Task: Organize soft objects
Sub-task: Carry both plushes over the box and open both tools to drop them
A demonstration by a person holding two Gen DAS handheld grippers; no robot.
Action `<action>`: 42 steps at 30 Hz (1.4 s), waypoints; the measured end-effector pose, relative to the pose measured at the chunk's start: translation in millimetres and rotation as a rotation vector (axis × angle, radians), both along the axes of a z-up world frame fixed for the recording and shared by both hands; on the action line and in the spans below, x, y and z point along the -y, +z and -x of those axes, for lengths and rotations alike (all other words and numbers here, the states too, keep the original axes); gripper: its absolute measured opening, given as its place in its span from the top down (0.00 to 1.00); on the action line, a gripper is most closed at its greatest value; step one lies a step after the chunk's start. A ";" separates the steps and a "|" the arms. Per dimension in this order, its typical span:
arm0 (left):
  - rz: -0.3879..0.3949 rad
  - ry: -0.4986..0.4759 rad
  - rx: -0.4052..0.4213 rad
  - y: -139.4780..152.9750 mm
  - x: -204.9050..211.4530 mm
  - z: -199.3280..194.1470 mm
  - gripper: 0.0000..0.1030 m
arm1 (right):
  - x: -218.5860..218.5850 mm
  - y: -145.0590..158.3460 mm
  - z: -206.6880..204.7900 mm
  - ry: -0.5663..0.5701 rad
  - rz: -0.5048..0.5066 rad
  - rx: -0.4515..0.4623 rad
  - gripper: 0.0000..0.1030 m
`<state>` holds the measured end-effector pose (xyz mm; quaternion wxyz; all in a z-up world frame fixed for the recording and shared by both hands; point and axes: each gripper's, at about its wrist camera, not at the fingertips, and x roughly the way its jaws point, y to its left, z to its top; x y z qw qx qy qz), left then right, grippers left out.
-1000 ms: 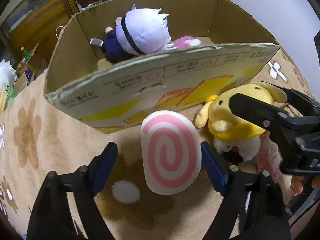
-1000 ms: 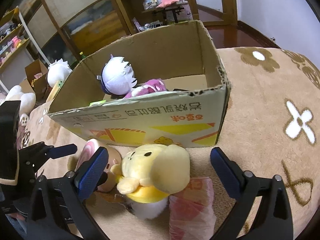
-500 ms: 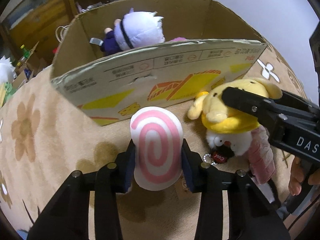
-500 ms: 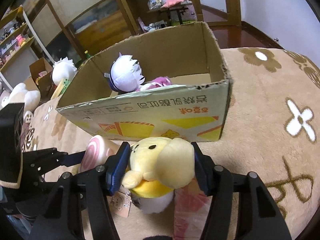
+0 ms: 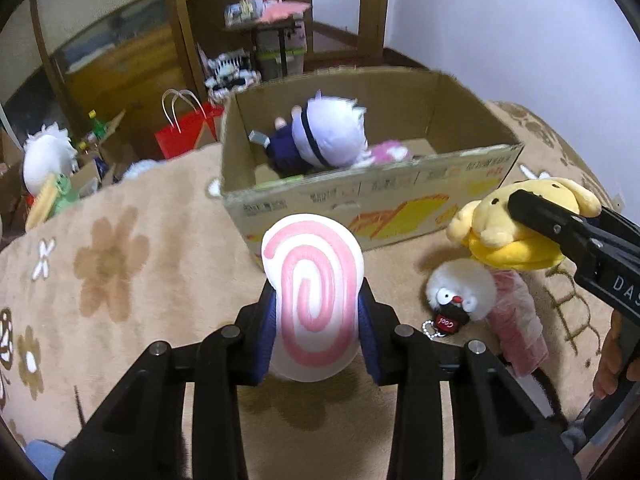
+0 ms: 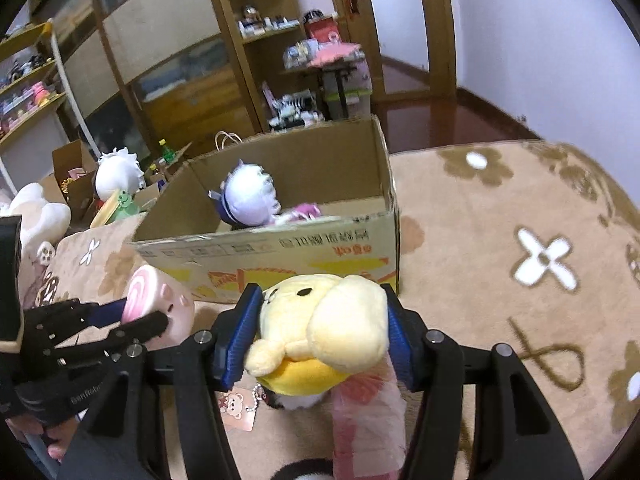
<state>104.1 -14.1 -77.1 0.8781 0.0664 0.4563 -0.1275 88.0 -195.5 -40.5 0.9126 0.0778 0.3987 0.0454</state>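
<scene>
My left gripper [image 5: 318,320] is shut on a white plush with a pink spiral [image 5: 314,280] and holds it above the carpet, in front of the cardboard box [image 5: 372,196]. It also shows in the right wrist view [image 6: 156,300]. My right gripper [image 6: 322,336] is shut on a yellow dog plush [image 6: 324,328], lifted off the carpet; it also shows in the left wrist view [image 5: 512,224]. The box [image 6: 280,244] holds a white-haired doll [image 5: 328,136] and a pink plush [image 5: 388,150].
A white fluffy keychain toy [image 5: 460,288] and a pink wrapped item [image 5: 516,320] lie on the flower-patterned carpet [image 5: 120,264] below the yellow plush. A red bag [image 5: 184,136], more plush toys [image 6: 120,172] and shelves [image 6: 260,40] stand behind the box.
Both grippers closed on their plush toys, the left on the spiral one and the right on the yellow dog, and lifted them off the carpet, uncovering the white fluffy toy.
</scene>
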 end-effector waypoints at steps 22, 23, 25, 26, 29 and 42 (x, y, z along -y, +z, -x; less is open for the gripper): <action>0.054 0.024 0.388 105.2 -15.9 28.7 0.68 | -24.4 82.3 31.9 0.031 0.095 0.326 0.41; 0.058 0.023 0.390 106.6 -15.7 26.0 0.68 | -24.0 83.7 31.3 0.027 0.097 0.334 0.41; 0.065 0.028 0.392 109.3 -14.8 21.3 0.68 | -21.7 87.5 27.5 0.012 0.089 0.346 0.41; 0.066 0.032 0.398 111.1 -14.5 17.9 0.68 | -19.9 89.2 24.4 0.005 0.078 0.351 0.41; 0.058 0.036 0.414 115.0 -11.1 8.7 0.68 | -17.9 91.9 15.1 -0.017 0.077 0.366 0.41; 0.053 0.062 0.395 105.7 -2.8 -39.3 0.67 | -15.7 79.7 -23.5 -0.038 0.130 0.381 0.40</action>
